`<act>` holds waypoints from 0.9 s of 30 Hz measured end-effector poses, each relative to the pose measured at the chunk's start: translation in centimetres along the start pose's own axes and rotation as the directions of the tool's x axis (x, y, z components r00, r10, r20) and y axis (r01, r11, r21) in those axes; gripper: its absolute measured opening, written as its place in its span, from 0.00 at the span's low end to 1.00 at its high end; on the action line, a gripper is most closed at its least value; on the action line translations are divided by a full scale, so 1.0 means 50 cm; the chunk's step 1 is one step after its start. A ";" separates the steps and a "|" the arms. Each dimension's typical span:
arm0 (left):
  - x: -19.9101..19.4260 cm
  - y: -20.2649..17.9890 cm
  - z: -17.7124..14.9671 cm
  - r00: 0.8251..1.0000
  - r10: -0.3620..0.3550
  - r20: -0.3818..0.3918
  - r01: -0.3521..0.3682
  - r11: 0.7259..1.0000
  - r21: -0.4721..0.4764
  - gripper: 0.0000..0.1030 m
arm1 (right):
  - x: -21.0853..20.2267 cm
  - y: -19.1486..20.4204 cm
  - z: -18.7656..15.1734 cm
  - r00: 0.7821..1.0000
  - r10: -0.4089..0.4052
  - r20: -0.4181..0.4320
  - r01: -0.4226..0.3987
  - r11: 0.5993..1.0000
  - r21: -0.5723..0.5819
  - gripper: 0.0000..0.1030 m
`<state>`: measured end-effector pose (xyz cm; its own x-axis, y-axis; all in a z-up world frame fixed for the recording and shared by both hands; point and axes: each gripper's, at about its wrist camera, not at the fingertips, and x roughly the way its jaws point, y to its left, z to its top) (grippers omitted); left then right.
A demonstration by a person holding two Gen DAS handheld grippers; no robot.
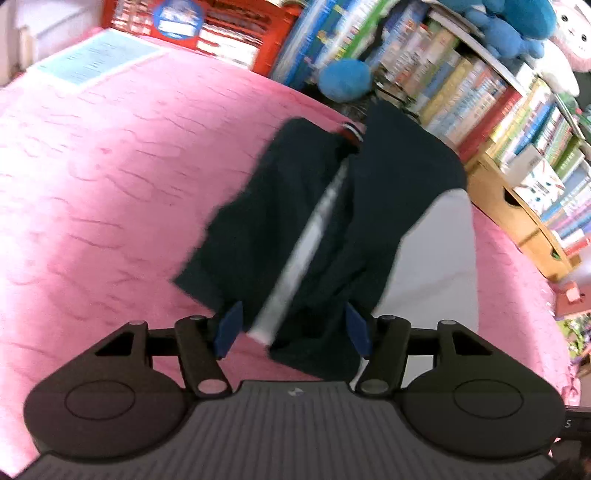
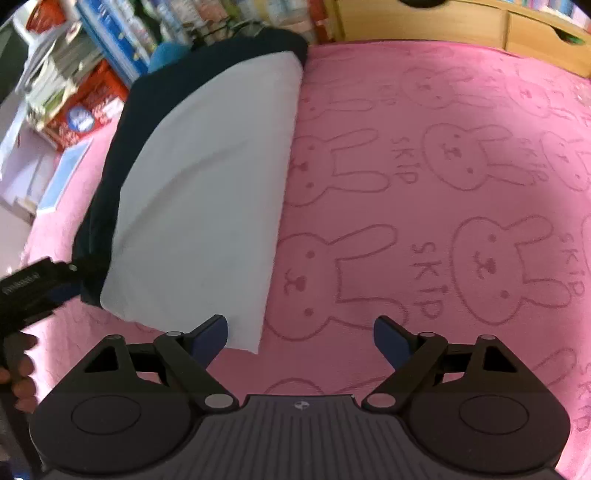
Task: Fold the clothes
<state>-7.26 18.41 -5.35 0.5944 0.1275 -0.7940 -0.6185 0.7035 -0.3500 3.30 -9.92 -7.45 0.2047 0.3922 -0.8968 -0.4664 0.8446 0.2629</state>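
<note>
A dark navy and white garment [image 1: 332, 221] lies on the pink bunny-print blanket [image 1: 110, 184]. In the left wrist view its navy part with a white stripe runs up the middle and a white panel [image 1: 436, 266] lies to the right. My left gripper [image 1: 293, 330] is open, its blue pads either side of the garment's near hem. In the right wrist view the white panel [image 2: 207, 192] lies folded over the navy part. My right gripper [image 2: 301, 338] is open and empty, its left pad [image 2: 210, 338] at the panel's near corner. The left gripper [image 2: 33, 284] shows at the left edge.
Shelves of books [image 1: 480, 92] and wooden drawers [image 1: 517, 214] stand beyond the blanket's far edge. A red crate [image 1: 221, 33], a blue plush [image 1: 343, 79] and a paper sheet [image 1: 96, 59] lie at the back. Open blanket [image 2: 443, 184] spreads to the right of the garment.
</note>
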 end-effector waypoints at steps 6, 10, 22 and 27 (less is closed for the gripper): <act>-0.054 0.093 0.015 0.999 0.046 0.002 -0.046 0.992 -0.115 0.55 | 0.014 0.043 0.008 1.000 -0.015 0.022 0.016 0.997 -0.069 0.84; -0.079 0.059 0.007 0.970 -0.241 -0.041 0.237 0.967 -0.090 0.84 | 0.023 0.065 0.006 0.999 -0.030 0.026 0.033 0.992 -0.118 0.85; 0.031 -0.022 -0.015 0.994 -0.098 -0.041 0.089 0.981 -0.173 0.47 | 0.046 0.101 0.004 0.998 -0.055 0.005 0.055 0.991 -0.119 0.89; -0.017 -0.034 -0.039 0.992 0.084 0.091 -0.078 0.995 -0.070 0.88 | 0.045 0.098 -0.002 0.998 -0.066 0.013 0.067 0.991 -0.117 0.90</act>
<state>-7.75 15.74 -5.06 0.5849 0.2494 -0.7718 -0.6970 0.6412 -0.3210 1.42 -4.95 -8.21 0.2459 0.3403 -0.9076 -0.5488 0.8207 0.1590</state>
